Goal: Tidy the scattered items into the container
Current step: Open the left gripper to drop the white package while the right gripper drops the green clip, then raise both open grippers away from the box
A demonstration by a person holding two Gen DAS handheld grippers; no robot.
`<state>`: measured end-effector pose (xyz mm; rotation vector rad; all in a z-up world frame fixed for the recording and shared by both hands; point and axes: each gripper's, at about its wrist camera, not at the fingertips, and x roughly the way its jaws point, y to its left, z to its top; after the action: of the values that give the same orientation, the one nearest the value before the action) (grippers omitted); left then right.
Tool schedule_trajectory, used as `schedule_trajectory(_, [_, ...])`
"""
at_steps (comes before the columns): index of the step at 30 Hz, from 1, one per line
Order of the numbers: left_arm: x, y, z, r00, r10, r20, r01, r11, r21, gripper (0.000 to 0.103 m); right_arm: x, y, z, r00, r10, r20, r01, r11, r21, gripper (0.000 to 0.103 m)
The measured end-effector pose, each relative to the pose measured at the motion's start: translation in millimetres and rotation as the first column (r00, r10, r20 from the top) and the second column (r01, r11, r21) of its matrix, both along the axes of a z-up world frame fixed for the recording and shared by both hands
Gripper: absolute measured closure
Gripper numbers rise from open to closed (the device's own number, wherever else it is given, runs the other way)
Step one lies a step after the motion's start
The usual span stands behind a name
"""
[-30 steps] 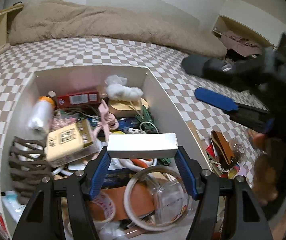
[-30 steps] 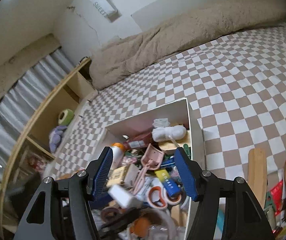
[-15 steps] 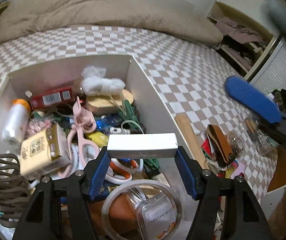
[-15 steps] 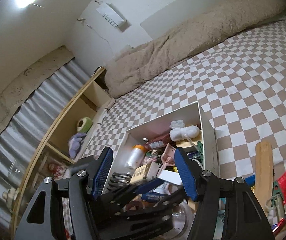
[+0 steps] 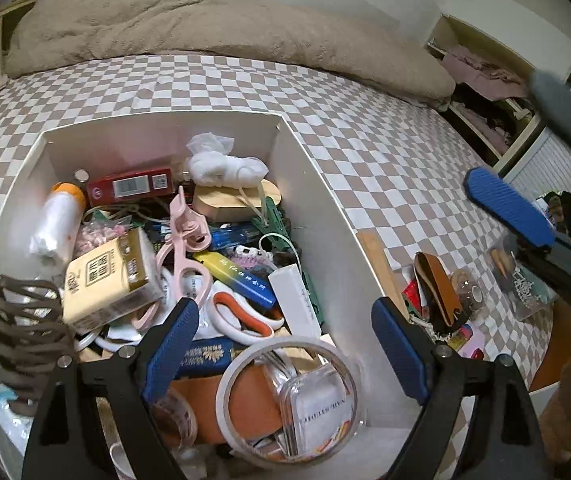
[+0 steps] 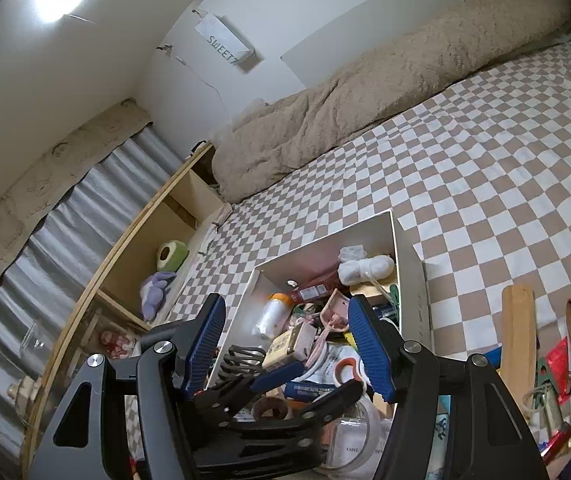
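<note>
The white container (image 5: 313,184) on the checkered bed is crammed with small items. A slim white box (image 5: 295,300) lies tilted inside it near the right wall, free of both pads. My left gripper (image 5: 283,316) hovers over the container's near end, its jaws opening, with nothing held between them. My right gripper (image 6: 285,312) stands open and empty, above and behind the left one; in the left wrist view it hangs at the right (image 5: 541,160). Scattered items lie right of the container: a brown leather case (image 5: 437,288) and a wooden strip (image 5: 377,256).
Inside the container are scissors (image 5: 241,316), a tape roll (image 5: 285,396), a yellow packet (image 5: 109,280) and a brown coil (image 5: 25,336). A beige duvet (image 5: 205,28) lies at the bed's far end. An open shelf (image 6: 157,248) runs along the left.
My left gripper's jaws have spread and let go of the white box, which dropped into the container. My right gripper has drawn back up and to the right.
</note>
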<state>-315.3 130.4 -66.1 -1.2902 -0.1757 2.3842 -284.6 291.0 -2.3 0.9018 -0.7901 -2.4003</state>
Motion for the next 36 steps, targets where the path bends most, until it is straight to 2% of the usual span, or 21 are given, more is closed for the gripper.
schedule_trajectory(8, [16, -14, 15, 0.996, 0.050, -0.070, -0.053, 0.998, -0.032, 0.014, 0, 2, -9, 0.999, -0.021, 0.030, 0.020, 1.000, 0.013, 0.039])
schedule_trajectory(13, [25, -24, 24, 0.990, 0.080, -0.115, -0.085, 0.995, -0.047, 0.001, 3, 1, -11, 0.999, -0.036, 0.033, 0.034, 0.998, 0.043, 0.038])
schedule_trajectory(17, [31, -30, 27, 0.987, 0.092, -0.132, -0.099, 0.994, -0.051, 0.000, 8, -1, -11, 0.998, -0.064, 0.018, 0.063, 0.996, 0.066, 0.013])
schedule_trajectory(19, [34, -33, 27, 0.986, 0.097, -0.134, -0.105, 0.993, -0.056, 0.000, 11, -2, -11, 0.997, -0.072, 0.009, 0.071, 0.994, 0.083, 0.011])
schedule_trajectory(21, [37, -35, 28, 0.984, 0.104, -0.143, -0.114, 0.991, -0.064, 0.000, 13, -3, -10, 0.996, -0.090, 0.002, 0.089, 0.991, 0.100, 0.000])
schedule_trajectory(26, [44, -44, 31, 0.980, 0.128, -0.154, -0.138, 0.989, -0.054, 0.000, 24, -7, -13, 0.992, -0.122, -0.035, 0.126, 0.980, 0.152, 0.000])
schedule_trajectory(36, [63, -64, 28, 0.968, 0.172, -0.185, -0.188, 0.979, -0.072, 0.000, 44, -13, -29, 0.987, -0.151, -0.048, 0.158, 0.963, 0.219, 0.000])
